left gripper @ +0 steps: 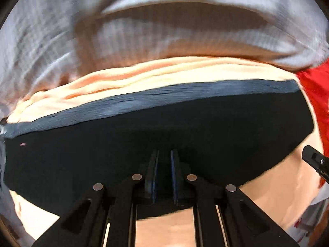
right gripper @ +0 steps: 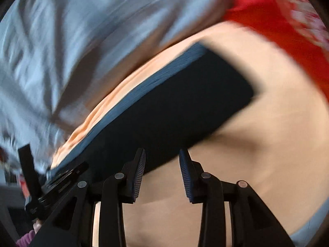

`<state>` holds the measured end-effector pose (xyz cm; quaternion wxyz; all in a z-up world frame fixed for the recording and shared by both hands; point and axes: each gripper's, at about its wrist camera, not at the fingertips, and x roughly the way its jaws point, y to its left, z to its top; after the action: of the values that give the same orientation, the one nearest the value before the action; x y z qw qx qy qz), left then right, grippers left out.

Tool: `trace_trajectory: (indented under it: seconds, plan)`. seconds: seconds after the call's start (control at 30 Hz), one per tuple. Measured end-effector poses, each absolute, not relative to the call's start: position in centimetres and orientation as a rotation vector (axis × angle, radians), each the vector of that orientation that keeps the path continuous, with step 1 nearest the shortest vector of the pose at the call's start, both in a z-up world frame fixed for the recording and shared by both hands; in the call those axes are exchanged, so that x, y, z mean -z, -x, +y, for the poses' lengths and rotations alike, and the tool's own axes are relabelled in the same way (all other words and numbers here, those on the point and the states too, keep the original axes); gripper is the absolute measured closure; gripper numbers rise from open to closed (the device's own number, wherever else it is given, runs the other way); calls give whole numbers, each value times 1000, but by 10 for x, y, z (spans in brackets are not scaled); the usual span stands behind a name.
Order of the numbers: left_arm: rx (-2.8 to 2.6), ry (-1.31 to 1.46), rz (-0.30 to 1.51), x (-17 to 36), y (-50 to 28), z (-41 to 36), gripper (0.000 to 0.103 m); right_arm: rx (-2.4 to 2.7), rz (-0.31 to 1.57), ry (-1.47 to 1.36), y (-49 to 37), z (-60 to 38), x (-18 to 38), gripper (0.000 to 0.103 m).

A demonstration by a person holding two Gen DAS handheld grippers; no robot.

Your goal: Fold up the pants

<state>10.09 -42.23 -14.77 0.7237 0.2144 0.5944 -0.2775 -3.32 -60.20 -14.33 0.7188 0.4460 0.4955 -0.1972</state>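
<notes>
The black pants (left gripper: pixel 185 123) lie in a flat folded slab with a grey-blue band (left gripper: pixel 164 94) along the far edge. My left gripper (left gripper: pixel 164 154) is shut on the near edge of the pants, and black cloth fills the narrow gap between its fingers. In the right wrist view the pants (right gripper: pixel 185 103) run diagonally, with the left gripper (right gripper: pixel 67 173) at their lower left end. My right gripper (right gripper: pixel 162 154) is open just past the pants' near edge, with nothing between its blue pads. One of its fingers (left gripper: pixel 314 158) shows at the right of the left wrist view.
A peach cloth (right gripper: pixel 267 123) lies under the pants and spreads to the right. Rumpled grey bedding (left gripper: pixel 61 30) fills the far side. A red patterned cloth (right gripper: pixel 277 10) lies at the far right. A purple sleeve (right gripper: pixel 24 238) shows at the bottom left. Both views are motion-blurred.
</notes>
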Motion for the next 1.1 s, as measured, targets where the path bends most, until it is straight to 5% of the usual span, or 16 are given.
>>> trace_trajectory:
  seconds: [0.27,0.7,1.1]
  plan:
    - [451,-483,1274,173,-203,-317,91,284,1214,-837,-75,-484,180,65]
    - [233,-372,1249,193,-347,-189,91,347,1287,-680,-92,-459,190,63]
    - [448,-300,1332,149,-273,-150,91,231,1254,-878,-95,-390,160,60]
